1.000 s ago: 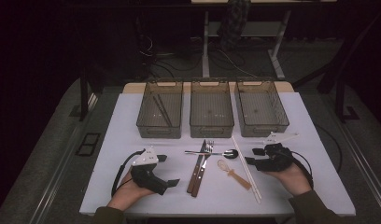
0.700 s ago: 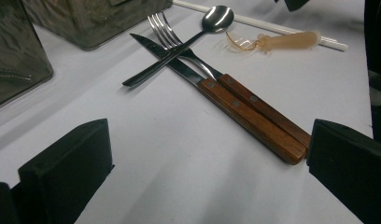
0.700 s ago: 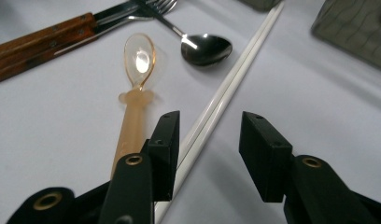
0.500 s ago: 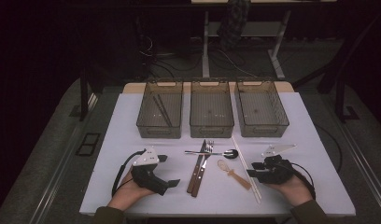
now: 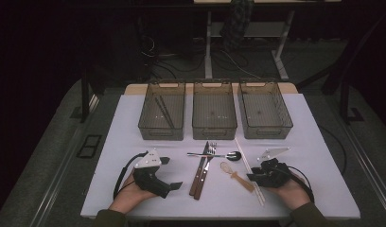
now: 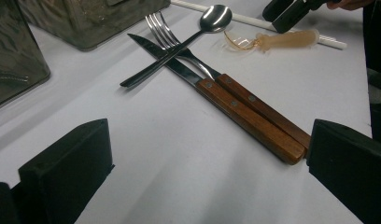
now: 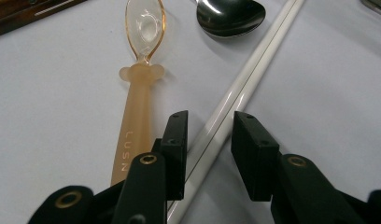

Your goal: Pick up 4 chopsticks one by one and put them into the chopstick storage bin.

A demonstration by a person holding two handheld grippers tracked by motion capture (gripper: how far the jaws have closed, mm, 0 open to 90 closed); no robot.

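A pair of white chopsticks (image 5: 243, 156) lies on the white table (image 5: 134, 123), right of an amber plastic spoon (image 5: 236, 176). My right gripper (image 5: 251, 177) is low over the chopsticks (image 7: 258, 60). Its jaws (image 7: 209, 135) straddle them and have just been closing, with a thin gap still on each side. The amber spoon (image 7: 137, 102) lies just outside the left jaw. My left gripper (image 5: 170, 173) rests at the front left, open wide (image 6: 209, 140) with only bare table between its jaws. A wooden-handled knife (image 6: 249, 121) and fork (image 6: 258, 109) lie ahead of it, crossed by a metal spoon (image 6: 215, 17).
Three smoky clear bins stand in a row at the back: the left one (image 5: 161, 137) holds dark chopsticks, then the middle (image 5: 214, 135) and the right (image 5: 267, 135). The knife and fork (image 5: 200, 177) lie between my two hands. The table's front edge is close under both wrists.
My right gripper has come down and toward the front edge onto the white chopsticks, and its jaws have narrowed around them. The left gripper has stayed put.
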